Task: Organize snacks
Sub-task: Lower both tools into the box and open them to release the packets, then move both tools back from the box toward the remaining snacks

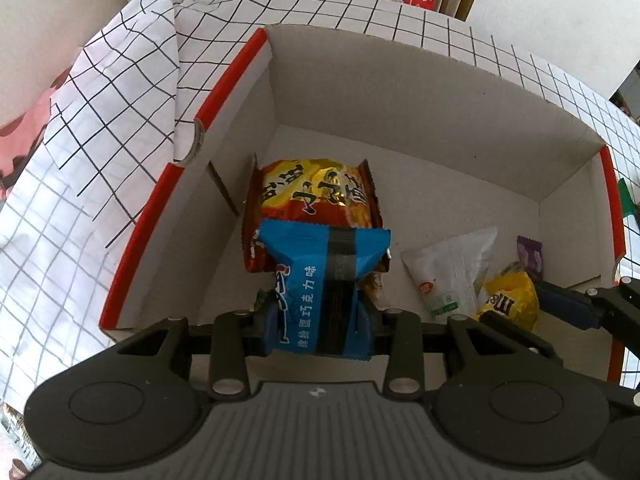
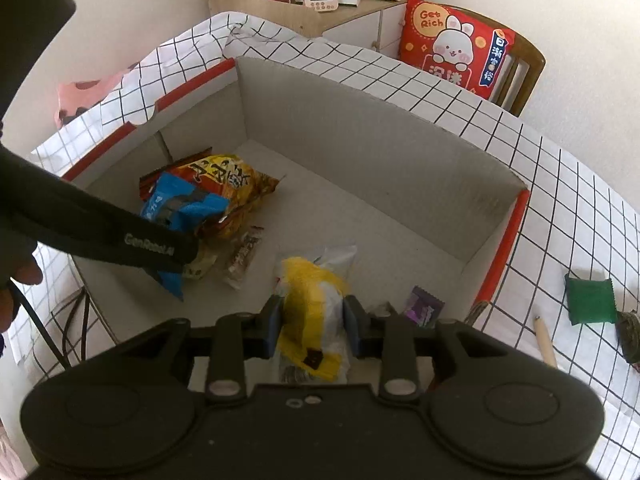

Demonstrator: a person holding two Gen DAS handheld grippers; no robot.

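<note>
A white cardboard box with red edges (image 1: 224,92) (image 2: 360,136) stands open on the checked tablecloth. My left gripper (image 1: 318,320) is shut on a blue snack packet (image 1: 320,280) and holds it inside the box, above a red and yellow noodle bag (image 1: 316,196). The blue packet (image 2: 180,204) and the left gripper (image 2: 160,246) also show in the right wrist view. My right gripper (image 2: 312,320) is shut on a yellow snack packet (image 2: 312,312), held over the box floor beside a white pouch (image 2: 338,256). The yellow packet (image 1: 508,300) and white pouch (image 1: 452,272) also show in the left wrist view.
A purple candy (image 2: 424,306) and a small brown wrapper (image 2: 244,256) lie on the box floor. A green packet (image 2: 590,300) and a wooden stick (image 2: 546,340) lie on the cloth to the right. A red cushion (image 2: 456,48) rests on a chair behind.
</note>
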